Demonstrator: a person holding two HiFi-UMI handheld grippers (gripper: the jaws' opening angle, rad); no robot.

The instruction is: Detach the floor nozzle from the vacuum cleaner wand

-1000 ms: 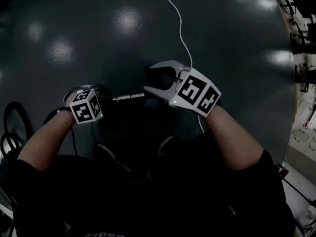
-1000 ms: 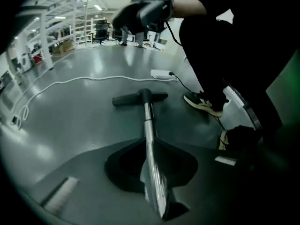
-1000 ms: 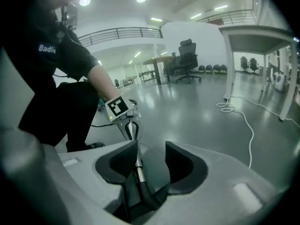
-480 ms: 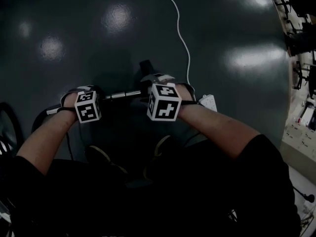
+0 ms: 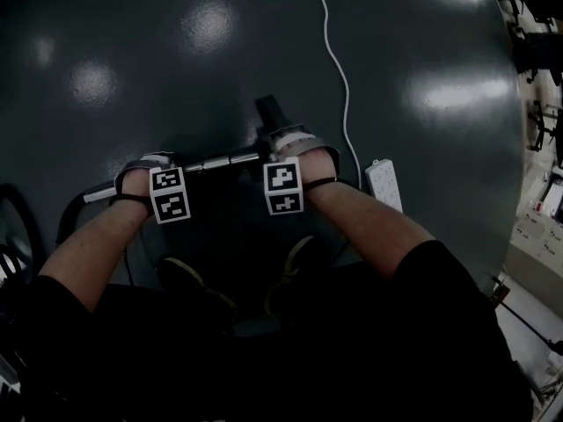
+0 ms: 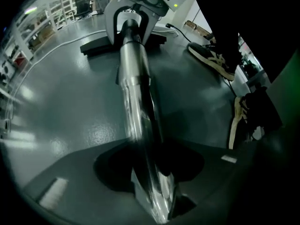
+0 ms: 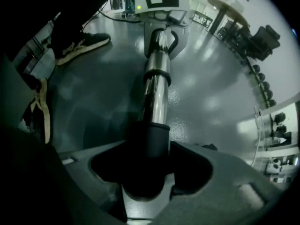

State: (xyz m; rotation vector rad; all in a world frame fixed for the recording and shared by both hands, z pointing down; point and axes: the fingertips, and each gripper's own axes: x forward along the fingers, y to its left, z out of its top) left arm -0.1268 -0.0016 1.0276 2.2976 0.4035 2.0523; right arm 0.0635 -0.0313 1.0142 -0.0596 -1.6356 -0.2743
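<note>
A chrome vacuum wand [image 5: 215,161] lies on the dark floor, running left to right. Its right end enters a black collar [image 7: 152,142] that leads to the black floor nozzle [image 5: 266,111], seen flat on the floor in the left gripper view [image 6: 101,45]. My left gripper [image 5: 145,167] points down over the wand [image 6: 133,93]; its jaws are closing with the tube between them, and no pad visibly presses. My right gripper [image 5: 295,139] points straight down, open and astride the collar, in the right gripper view [image 7: 145,172]. The chrome tube [image 7: 157,88] runs from there to the left gripper.
A white cable [image 5: 339,69] runs up the floor past the nozzle, and a white power strip [image 5: 383,183] lies right of my right arm. The person's shoes [image 5: 189,275] stand just behind the wand. A black hose [image 5: 66,222] curves at the left.
Both grippers came down onto the wand. The right one turned from level to pointing down and now straddles the collar. The left one opened around the tube.
</note>
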